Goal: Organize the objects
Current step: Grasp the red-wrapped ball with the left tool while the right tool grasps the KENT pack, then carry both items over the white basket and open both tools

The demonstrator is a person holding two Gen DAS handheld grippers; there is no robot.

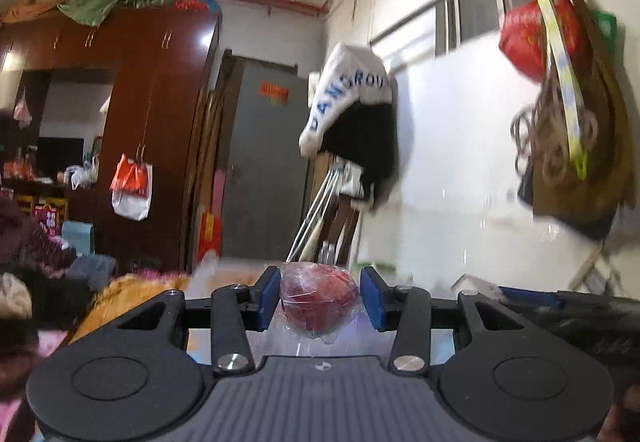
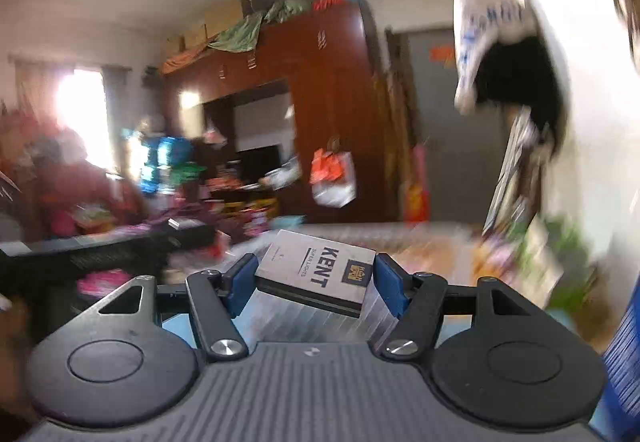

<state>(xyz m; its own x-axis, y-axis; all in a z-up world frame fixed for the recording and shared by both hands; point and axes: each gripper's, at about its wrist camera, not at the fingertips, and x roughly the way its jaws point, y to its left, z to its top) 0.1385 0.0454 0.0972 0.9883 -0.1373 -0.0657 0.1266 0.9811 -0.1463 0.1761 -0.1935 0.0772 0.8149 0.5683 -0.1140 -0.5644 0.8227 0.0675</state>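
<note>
Apple [image 1: 319, 296], wrapped in clear film, sat nearest you, pinched between the blue pads [image 1: 269, 294] of your left gripper [image 1: 320, 298]. You had taken it across its widest part, so the round fruit could not roll out, and the loose film hung free below. The pads looked to press its sides, though the one on the wardrobe's far side showed only a thin contact line.

In your other hand, the right gripper [image 2: 314, 282] was clamped on a cigarette pack [image 2: 316, 268], gripped by its narrow edges with the printed face up. That kept the flat box level, though it sat slightly skewed between the pads, one corner poking forward. You probably held both clear of the clutter below so each could be carried to its place.

Beyond both tools stood the brown wardrobe [image 1: 160, 129], your steadiest landmark. A white and orange bag [image 1: 132, 187] hung on its front. Just beside it, toward the white wall, stood a grey door [image 1: 266, 161], and further along that wall hung a white and black garment [image 1: 352, 113].
</note>
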